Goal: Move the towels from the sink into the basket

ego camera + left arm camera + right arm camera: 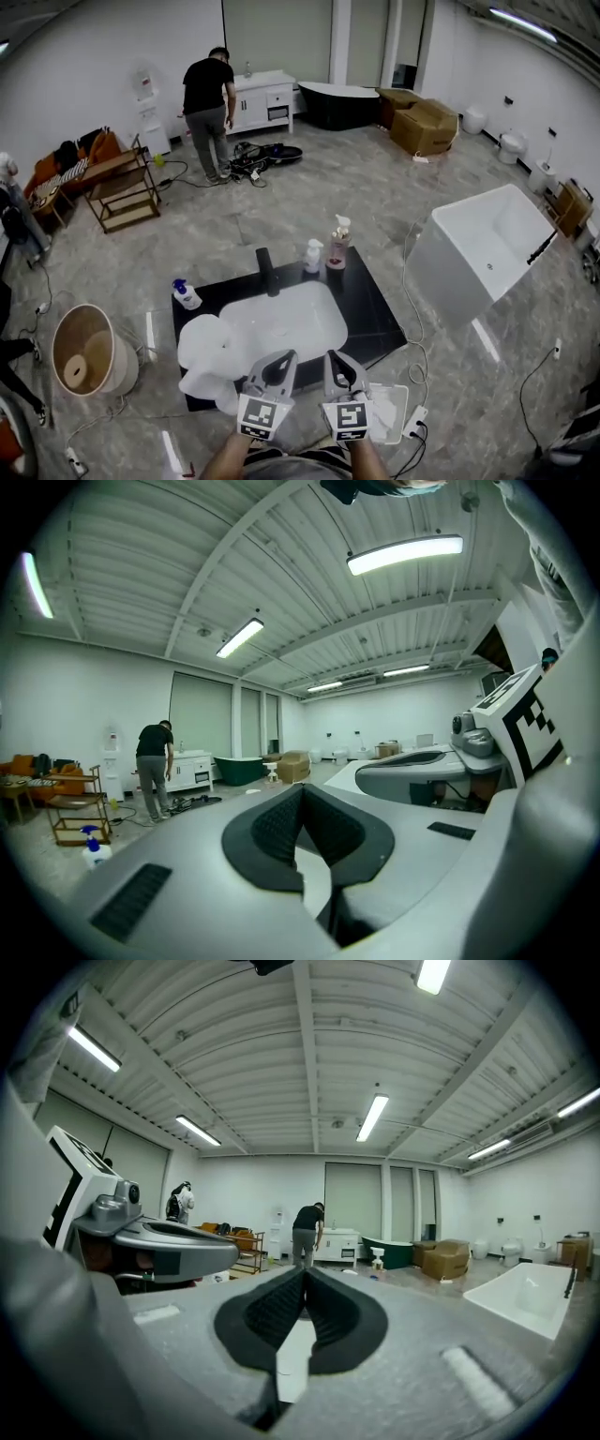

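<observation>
My left gripper (279, 362) and right gripper (339, 362) are closed, holding nothing. If I reach the towels (208, 352) at the sink's (286, 319) left unopened, I'd shove them onto the floor (150, 424).

The towels (204, 354) are a white, bunched heap just left of lower centre in the head view, lying on the left end of the black counter (375, 309) against the left rim of the sink (295, 319). The sink is a white rounded-rectangular basin. The basket (89, 352), round, tan and open-topped, stands on the floor at lower left, apart from the counter.
</observation>
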